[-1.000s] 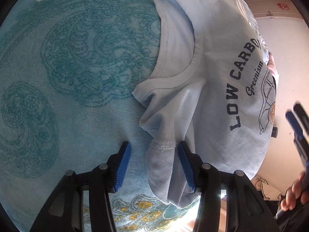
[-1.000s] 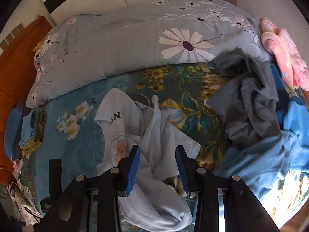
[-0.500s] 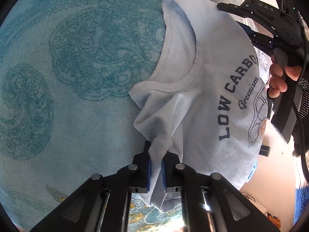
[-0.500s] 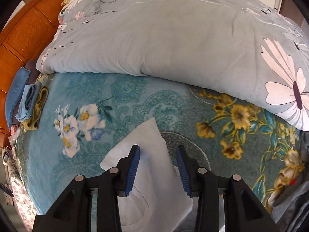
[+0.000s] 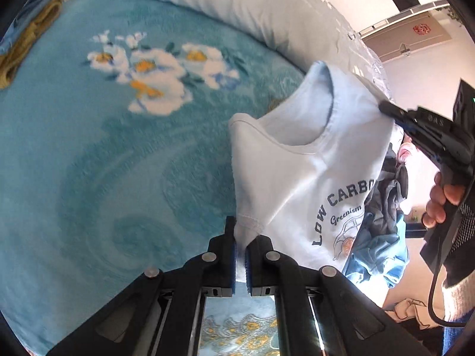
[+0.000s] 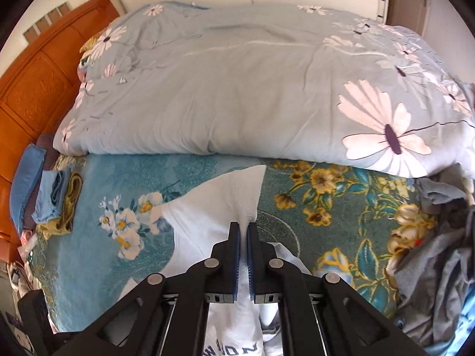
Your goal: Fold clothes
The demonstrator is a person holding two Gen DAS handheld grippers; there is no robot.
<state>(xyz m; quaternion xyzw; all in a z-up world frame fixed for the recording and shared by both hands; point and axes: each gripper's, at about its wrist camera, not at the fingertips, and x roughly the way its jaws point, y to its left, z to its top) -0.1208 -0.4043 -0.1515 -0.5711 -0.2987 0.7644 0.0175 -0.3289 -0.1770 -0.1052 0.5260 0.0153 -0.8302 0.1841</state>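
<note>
Both grippers clamped on the tee now. Left gripper [image 5: 241,255] pinches one sleeve hem, stitching bunched right betw the blue pads. Right gripper [image 6: 243,255] clenched on the other sleeve hem, fabric squeezed into a thin ridge betw its jaws. In the left cam you can see the right gripper's tip biting the far shoulder, a hand [image 5: 442,201] round its handle.

The T-shirt [image 5: 308,160] hangs in the air betw the two, off the teal floral blanket [image 5: 104,163], over the mid part of the bed, nearer the front edge than the rolled duvet [image 6: 237,89] along the back. "LOW CARBO… Greenism" print faces the left cam, neckline sagging open.

Risks, my read: grips are only on thin hem edges, so a quick tug apart could slip one sleeve out & the shirt drops in a heap. Left pinch looks bunched, not flat, which may twist the shoulder line & lay it down crooked. Also the loose pile of grey & blue clothes [image 6: 439,267] at the right edge of the bed sits close; the hanging hem could drag over it & snag.

Materials: tee is pale blue soft cotton jersey, ribbed collar, limp drape. Blanket is plush, fuzzy pile, prob grippy under cloth. Duvet is smooth, puffy, daisy print. Folded stack [image 6: 56,198] at the left edge by the orange wooden headboard [image 6: 35,95].
</note>
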